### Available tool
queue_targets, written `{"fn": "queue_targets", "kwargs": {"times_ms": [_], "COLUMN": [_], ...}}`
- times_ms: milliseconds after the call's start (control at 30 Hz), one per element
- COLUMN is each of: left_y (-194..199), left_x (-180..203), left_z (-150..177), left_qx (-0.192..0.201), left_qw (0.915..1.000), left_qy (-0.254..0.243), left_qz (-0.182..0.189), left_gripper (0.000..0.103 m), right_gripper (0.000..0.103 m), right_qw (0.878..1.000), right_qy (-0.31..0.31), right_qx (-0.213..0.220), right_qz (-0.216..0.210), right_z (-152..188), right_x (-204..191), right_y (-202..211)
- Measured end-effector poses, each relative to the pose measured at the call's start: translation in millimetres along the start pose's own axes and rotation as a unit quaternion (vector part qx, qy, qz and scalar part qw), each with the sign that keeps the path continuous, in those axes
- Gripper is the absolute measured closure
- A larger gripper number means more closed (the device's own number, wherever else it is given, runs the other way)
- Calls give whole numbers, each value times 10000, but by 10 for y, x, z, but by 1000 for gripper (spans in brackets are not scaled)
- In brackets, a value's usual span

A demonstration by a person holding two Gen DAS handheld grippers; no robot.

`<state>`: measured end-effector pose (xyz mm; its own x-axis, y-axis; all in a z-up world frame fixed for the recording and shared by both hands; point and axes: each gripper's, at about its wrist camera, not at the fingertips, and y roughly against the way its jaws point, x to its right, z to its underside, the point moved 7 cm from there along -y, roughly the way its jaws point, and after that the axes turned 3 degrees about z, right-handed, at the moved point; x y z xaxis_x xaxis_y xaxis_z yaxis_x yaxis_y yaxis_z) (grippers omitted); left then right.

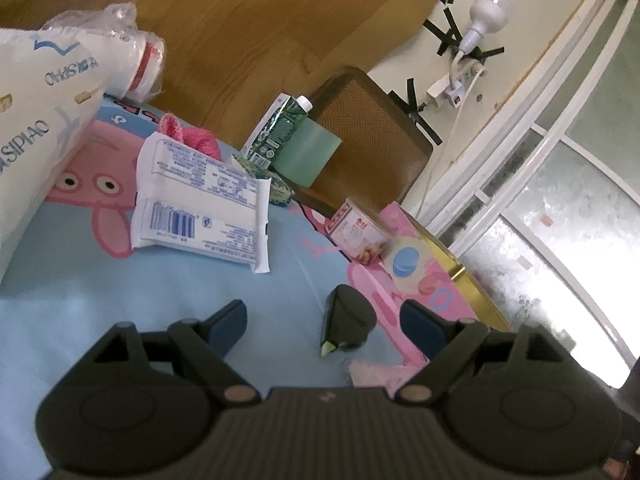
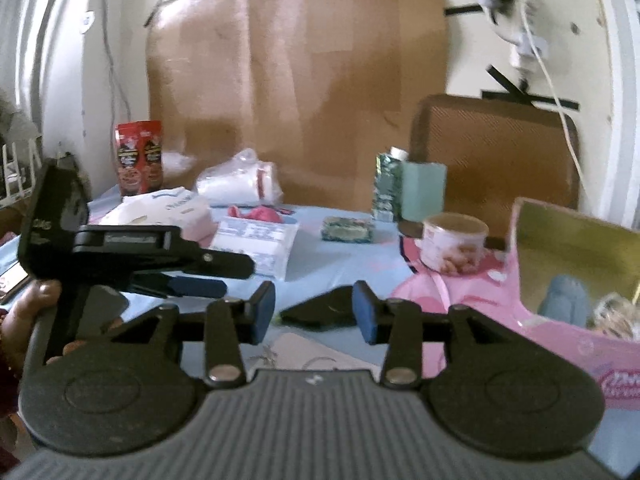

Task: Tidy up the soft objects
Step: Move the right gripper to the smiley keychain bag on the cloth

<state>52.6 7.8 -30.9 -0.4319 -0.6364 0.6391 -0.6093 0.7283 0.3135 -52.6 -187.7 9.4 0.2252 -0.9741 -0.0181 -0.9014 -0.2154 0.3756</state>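
Observation:
My left gripper (image 1: 324, 320) is open and empty above the blue sheet, with a black highlighter (image 1: 348, 326) lying between its fingers. It shows in the right wrist view (image 2: 200, 276) at the left, held sideways. My right gripper (image 2: 314, 312) is open and empty, with the highlighter (image 2: 320, 312) just beyond it. A white wet-wipes pack (image 1: 200, 204) (image 2: 256, 244) lies ahead. A pink cloth (image 1: 188, 136) (image 2: 260, 213) lies behind it. A large white tissue pack (image 1: 44, 120) (image 2: 160, 212) sits at the left. A pale pink soft piece (image 1: 376, 372) lies under my left gripper's right finger.
A pink box (image 2: 560, 292) (image 1: 420, 264) with soft items inside stands at the right. A round tin (image 1: 360, 232) (image 2: 454, 244), a green carton (image 1: 280, 132) (image 2: 386, 186), a teal block (image 1: 308, 152), a small green packet (image 2: 347, 230), a bagged white roll (image 1: 132, 56) (image 2: 240, 184) and a red packet (image 2: 139, 158) stand around.

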Motion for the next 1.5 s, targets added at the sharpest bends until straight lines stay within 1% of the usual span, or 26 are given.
{"fn": "queue_targets", "kwargs": {"times_ms": [300,567,633,833,933,967,1033,1133,1167,1233,1300,1333,1400,1467,1500], "left_y": [-42,-46,-51,-34,-3,4,-2,9,13,19,12,9,0,0,4], "left_x": [26,21,20,42,72,74,72,69,66,72,84,84,80,59,53], "left_z": [-4,-13,-11,-15,-19,-24,-31,-39,-41,-41,-37,-36,-40,-48,-49], "left_qx": [-126,-148,-163,-122,-49,-34,-46,-38,-29,-20,-25,-30,-41,-43,-38], "left_qw": [9994,9992,9992,9986,9982,9981,9981,9981,9981,9980,9978,9978,9979,9982,9984], "left_qy": [-319,-354,-367,-505,-601,-617,-618,-598,-594,-603,-617,-615,-591,-539,-516], "left_qz": [-70,-74,-86,-48,11,36,57,128,146,197,231,245,256,248,248], "left_gripper": [16,16,16,16,16,16,16,16,16,16,16,16,16,16,16], "right_gripper": [57,57,57,58,58,58,62,64,64,64,67,69,69,69,69], "right_qw": [9991,9981,9980,9980,9981,9982,9981,9977,9972,9943,9884,9860,9833,9852,9860], "right_qy": [-244,-343,-375,-488,-500,-472,-444,-374,-350,-359,-562,-684,-869,-770,-736], "right_qx": [-317,-484,-474,-255,-198,-225,-292,-469,-590,-993,-1411,-1515,-1586,-1510,-1472], "right_qz": [133,146,165,324,296,306,307,322,306,120,-77,-140,-219,-239,-258], "right_z": [192,285,285,167,120,106,64,5,11,80,160,167,86,-26,-77], "right_x": [194,259,274,381,410,415,430,466,471,459,462,458,407,316,285], "right_y": [-42,-84,-74,4,-28,-73,-171,-349,-418,-596,-825,-931,-1208,-1428,-1475]}}
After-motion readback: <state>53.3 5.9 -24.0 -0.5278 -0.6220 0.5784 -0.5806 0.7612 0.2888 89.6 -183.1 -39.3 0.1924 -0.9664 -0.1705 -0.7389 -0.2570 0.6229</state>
